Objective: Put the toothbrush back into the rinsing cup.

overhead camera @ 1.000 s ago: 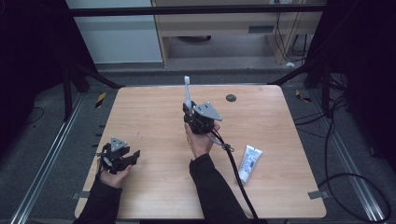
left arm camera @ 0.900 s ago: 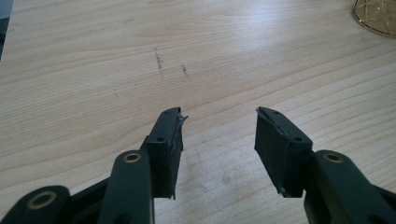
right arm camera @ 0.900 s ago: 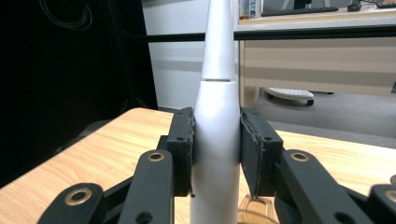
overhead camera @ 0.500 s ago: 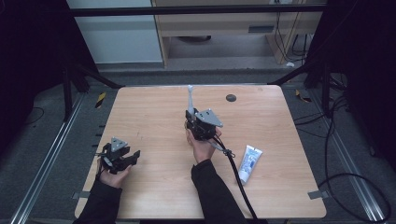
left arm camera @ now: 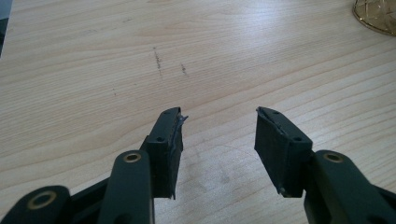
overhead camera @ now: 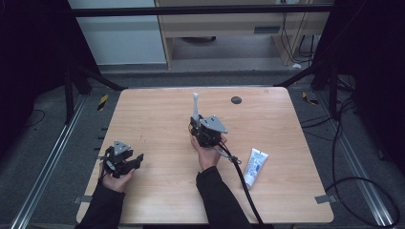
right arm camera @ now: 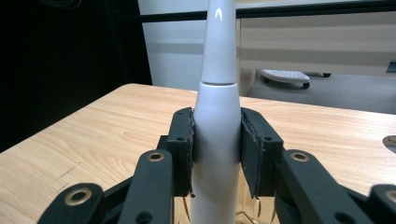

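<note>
Right tongs (overhead camera: 197,125), near the middle of the table (overhead camera: 286,191), are clamped on a white electric toothbrush (overhead camera: 195,106); both pads press its body, and it stands upright with the slim neck rising toward 12 o'clock. Left tongs (overhead camera: 136,160), at about 8 o'clock from the right hand, rest low over bare wood, jaws spread wide with nothing between them. A white-and-blue tube (overhead camera: 255,164) lies at 4 o'clock from the toothbrush, well apart.

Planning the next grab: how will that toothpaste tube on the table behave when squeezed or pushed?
The toothpaste tube lies flat, so it probably slides instead of rolling. Its body looks soft, so open jaws like the left gripper's would likely dent it. It seems light.
</note>
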A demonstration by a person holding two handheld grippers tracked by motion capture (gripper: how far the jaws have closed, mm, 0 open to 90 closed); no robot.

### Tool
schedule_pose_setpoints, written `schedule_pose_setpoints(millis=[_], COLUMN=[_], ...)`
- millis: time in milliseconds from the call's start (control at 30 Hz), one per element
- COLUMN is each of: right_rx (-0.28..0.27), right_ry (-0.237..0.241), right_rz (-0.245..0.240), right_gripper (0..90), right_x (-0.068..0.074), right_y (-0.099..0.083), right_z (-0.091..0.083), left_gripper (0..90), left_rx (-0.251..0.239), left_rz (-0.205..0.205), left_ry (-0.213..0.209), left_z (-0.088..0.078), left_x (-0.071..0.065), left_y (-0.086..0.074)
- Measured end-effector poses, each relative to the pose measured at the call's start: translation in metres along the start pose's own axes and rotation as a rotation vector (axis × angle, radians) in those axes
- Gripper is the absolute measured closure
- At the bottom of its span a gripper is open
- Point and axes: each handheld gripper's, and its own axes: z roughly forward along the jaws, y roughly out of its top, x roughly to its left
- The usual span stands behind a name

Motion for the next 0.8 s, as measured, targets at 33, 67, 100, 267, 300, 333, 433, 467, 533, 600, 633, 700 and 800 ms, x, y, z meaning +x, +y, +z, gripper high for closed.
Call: schedule_pose_setpoints(millis=[33, 67, 100, 267, 300, 333, 433, 467, 533, 600, 633, 700, 800], right_rx=[0.000, -0.001, 0.003, 0.014, 0.017, 0.017, 0.018, 0.020, 0.026, 0.029, 0.031, 0.039, 0.050], right_ry=[0.000, 0.000, 0.000, -0.005, -0.006, -0.005, -0.004, -0.003, 0.001, 0.001, 0.002, 0.003, 0.002], right_rz=[0.000, -0.002, -0.006, -0.017, -0.022, -0.030, -0.037, -0.039, -0.045, -0.048, -0.050, -0.049, -0.059], right_gripper=[67.2, 67.1, 67.2, 67.1, 67.1, 67.1, 67.0, 67.0, 66.8, 66.8, 66.7, 66.5, 66.3], right_x=[0.0000, -0.0002, -0.0005, -0.0005, -0.0002, 0.0009, 0.0024, 0.0027, 0.0028, 0.0028, 0.0026, 0.0027, 0.0037], right_y=[0.0000, -0.0005, -0.0014, -0.0038, -0.0043, -0.0051, -0.0050, -0.0049, -0.0044, -0.0040, -0.0038, -0.0031, -0.0023], right_z=[0.0000, 0.0000, -0.0006, -0.0017, -0.0020, -0.0025, -0.0033, -0.0036, -0.0046, -0.0051, -0.0057, -0.0070, -0.0098], left_gripper=[50.6, 50.6, 50.6, 50.6, 50.6, 50.6, 50.6, 50.6, 50.6, 50.6, 50.6, 50.6, 50.6], left_rx=[0.000, 0.000, 0.000, 0.000, 0.000, 0.000, 0.000, 0.000, 0.000, 0.001, 0.001, 0.001, 0.001], left_rz=[0.000, 0.000, 0.000, 0.001, 0.000, 0.000, 0.001, 0.001, 0.001, 0.002, 0.001, 0.002, 0.003], left_ry=[0.000, 0.000, 0.000, 0.000, 0.000, 0.000, 0.001, 0.001, 0.000, 0.000, 0.001, 0.001, 0.000], left_z=[0.0000, 0.0000, 0.0000, 0.0000, 0.0000, 0.0000, -0.0001, -0.0001, 0.0001, 0.0001, 0.0001, 0.0001, 0.0001], left_x=[0.0000, -0.0001, 0.0000, -0.0001, -0.0001, -0.0001, -0.0002, -0.0002, -0.0003, -0.0003, -0.0004, -0.0004, -0.0005], left_y=[0.0000, 0.0000, 0.0000, 0.0000, 0.0000, 0.0000, 0.0000, 0.0000, 0.0000, 0.0000, 0.0000, 0.0000, 0.0000])
